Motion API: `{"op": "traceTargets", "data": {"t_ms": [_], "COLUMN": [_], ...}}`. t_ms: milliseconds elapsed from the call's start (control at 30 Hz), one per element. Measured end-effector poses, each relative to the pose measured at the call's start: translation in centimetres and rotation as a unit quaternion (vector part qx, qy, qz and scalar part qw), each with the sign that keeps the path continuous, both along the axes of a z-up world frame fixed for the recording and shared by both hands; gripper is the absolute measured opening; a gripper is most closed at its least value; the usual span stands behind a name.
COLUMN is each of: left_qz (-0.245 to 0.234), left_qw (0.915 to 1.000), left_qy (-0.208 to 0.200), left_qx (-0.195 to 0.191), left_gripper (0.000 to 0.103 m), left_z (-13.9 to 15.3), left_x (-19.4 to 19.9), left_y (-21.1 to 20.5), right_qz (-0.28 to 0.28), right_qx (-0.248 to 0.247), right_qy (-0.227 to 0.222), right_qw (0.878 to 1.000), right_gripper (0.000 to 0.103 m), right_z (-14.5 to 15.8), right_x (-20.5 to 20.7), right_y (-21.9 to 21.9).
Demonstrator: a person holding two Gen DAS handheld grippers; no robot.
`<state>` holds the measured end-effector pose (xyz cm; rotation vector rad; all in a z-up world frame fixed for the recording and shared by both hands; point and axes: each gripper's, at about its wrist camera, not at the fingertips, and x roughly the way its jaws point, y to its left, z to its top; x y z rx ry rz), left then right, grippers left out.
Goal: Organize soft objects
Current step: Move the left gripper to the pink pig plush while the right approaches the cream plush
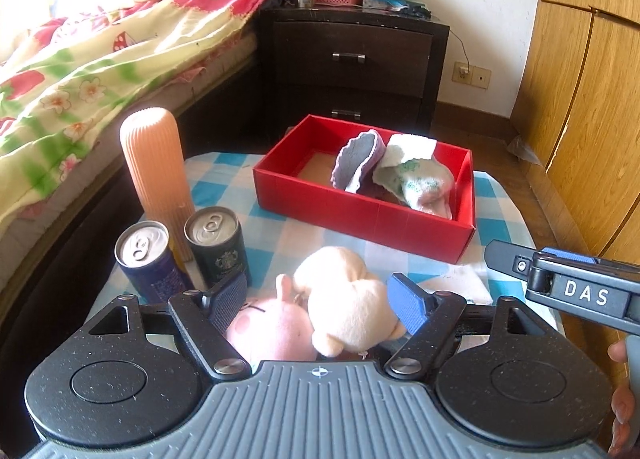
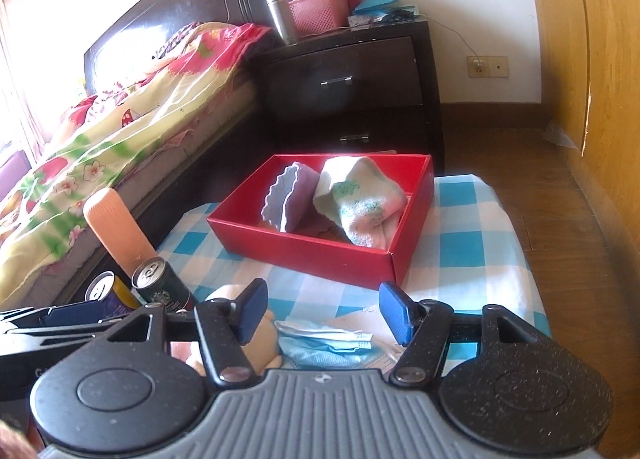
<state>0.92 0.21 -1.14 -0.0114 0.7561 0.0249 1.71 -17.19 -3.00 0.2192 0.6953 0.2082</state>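
Two handheld grippers hover over a small surface (image 1: 500, 195) draped in a blue-and-white checked cloth beside a bed (image 1: 80, 71) with a floral quilt. The left gripper (image 1: 320, 299) has its jaws spread on either side of a pair of plush toys, a pink one (image 1: 272, 331) and a cream one (image 1: 348, 311), both short-piled and rounded, lying touching each other at the near edge; the ribbed blue pads stand just beside the fur, and whether they touch it cannot be told. The right gripper (image 2: 322, 311) also has its jaws spread, with nothing pinched, above a crumpled pale-blue pleated face mask (image 2: 320, 343) lying flat on the cloth.

Farther back sits a shallow red cardboard box (image 1: 360, 219), open-topped and rectangular. Inside it, toward the right, a lilac fleecy cloth with a scalloped edge (image 1: 356, 159) stands folded on edge against a knitted white sock with green flecks (image 1: 416, 179).

To the left stand two smooth metal drink cans, one dark blue (image 1: 148, 263) and one dark green (image 1: 218, 247), both upright with pull tabs intact, just in front of a tall, ribbed, peach-coloured cylinder (image 1: 154, 167) with a domed top. A dark wooden nightstand (image 1: 352, 55) stands beyond.
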Motion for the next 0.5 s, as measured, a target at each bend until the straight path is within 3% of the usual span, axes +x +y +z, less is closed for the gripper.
{"op": "traceTargets", "data": {"t_ms": [200, 500], "left_qz": [-0.005, 0.022], "left_qw": [0.9998, 0.9961], "left_qy": [0.02, 0.081], "left_qx": [-0.005, -0.029], "left_gripper": [0.077, 0.077], "left_z": [-0.8, -3.7], "left_x": [-0.9, -2.5], "left_y": [1.0, 5.4], "right_qz": [0.005, 0.032], "right_qx": [-0.006, -0.028], "right_qy": [0.003, 0.046], "right_qw": [1.0, 0.998], "right_gripper": [0.044, 0.045], "right_z": [-0.3, -2.7], "right_x": [-0.6, -1.1], "right_y": [0.1, 0.5]}}
